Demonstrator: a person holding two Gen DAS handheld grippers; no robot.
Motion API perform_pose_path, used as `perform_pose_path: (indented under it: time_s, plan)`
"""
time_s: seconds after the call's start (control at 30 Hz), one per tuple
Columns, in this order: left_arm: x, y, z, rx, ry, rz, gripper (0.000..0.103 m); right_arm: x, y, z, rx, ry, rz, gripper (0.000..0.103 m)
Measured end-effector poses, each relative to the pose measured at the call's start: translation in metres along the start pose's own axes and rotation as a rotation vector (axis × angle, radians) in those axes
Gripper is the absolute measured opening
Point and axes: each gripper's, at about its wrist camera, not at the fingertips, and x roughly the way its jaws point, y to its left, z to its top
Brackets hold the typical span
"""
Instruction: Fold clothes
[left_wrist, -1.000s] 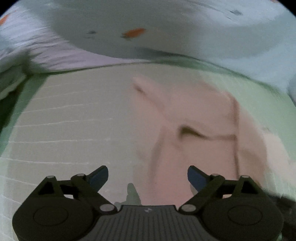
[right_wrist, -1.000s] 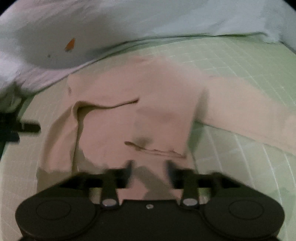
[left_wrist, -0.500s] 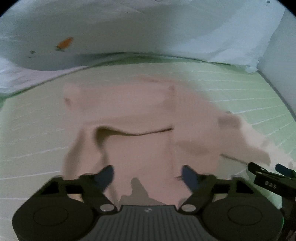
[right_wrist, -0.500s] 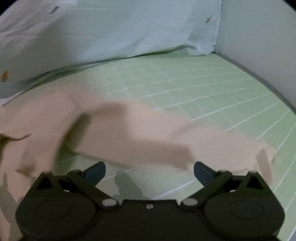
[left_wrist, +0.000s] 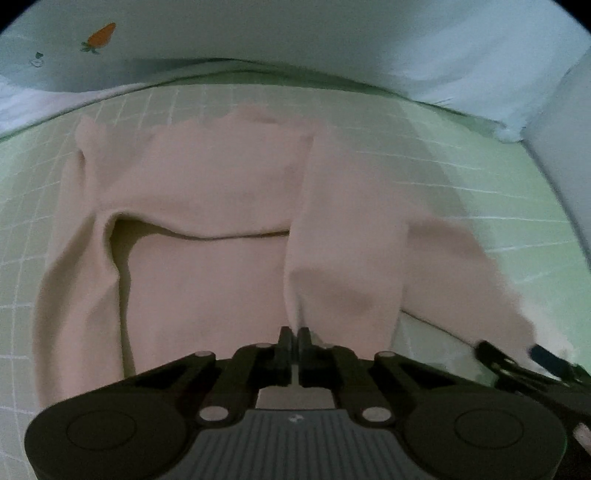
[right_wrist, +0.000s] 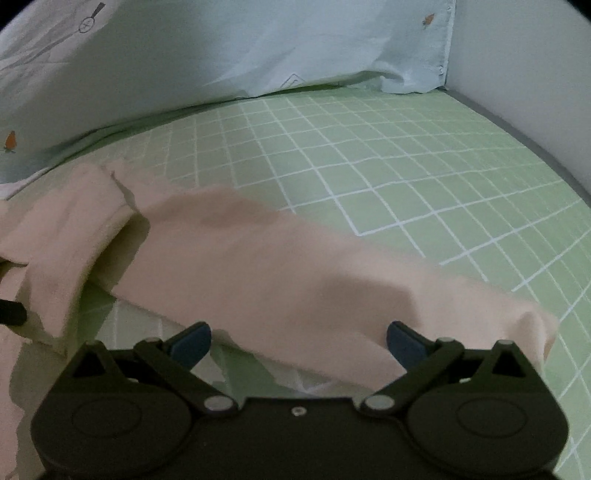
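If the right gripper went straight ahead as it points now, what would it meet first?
Probably the pink sleeve lying across the open right gripper just ahead; beyond it lies bare green mat. Height above the cloth is unclear.

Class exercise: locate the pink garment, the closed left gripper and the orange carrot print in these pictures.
pink garment (left_wrist: 221, 177): left wrist view, on its flat middle panel.
left gripper (left_wrist: 294, 338): left wrist view, between its closed fingertips, which pinch a garment fold.
carrot print (left_wrist: 100, 35): left wrist view, on the carrot's orange body.

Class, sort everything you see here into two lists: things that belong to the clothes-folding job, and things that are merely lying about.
Job: pink garment, left hand-held gripper shut on it, right hand-held gripper open.
Lying about: carrot-print sheet, green grid mat.
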Motion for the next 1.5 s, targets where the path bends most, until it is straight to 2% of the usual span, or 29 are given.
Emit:
perform_pose_path:
  time_s: [0.1,0.33,0.63,0.93,1.17,1.3,1.5]
  plan:
    - [-0.015,0.011,-0.012,-0.027,0.002,-0.057,0.003,-0.005,0.007,-0.004,-0.012,-0.003,-0.007,0.103]
    - [-0.048,0.055,-0.061,-0.186,0.027,-0.193,0.003,-0.031,0.039,-0.022,-0.079,-0.005,-0.016,0.103]
    - [-0.092,0.089,-0.106,-0.206,-0.046,-0.24,0.003,-0.076,0.088,-0.059,-0.166,-0.04,-0.003,0.103]
    - [-0.114,0.121,-0.153,-0.35,-0.044,-0.366,0.003,-0.112,0.123,-0.096,-0.277,-0.059,0.033,0.103]
    - [-0.118,0.148,-0.188,-0.451,-0.034,-0.324,0.003,-0.122,0.135,-0.119,-0.304,-0.044,0.045,0.103]
    - [-0.109,0.152,-0.197,-0.451,-0.011,-0.239,0.003,-0.122,0.137,-0.128,-0.31,-0.028,0.05,0.103]
    - [-0.093,0.153,-0.203,-0.436,0.03,-0.161,0.003,-0.121,0.14,-0.142,-0.32,-0.005,0.056,0.103]
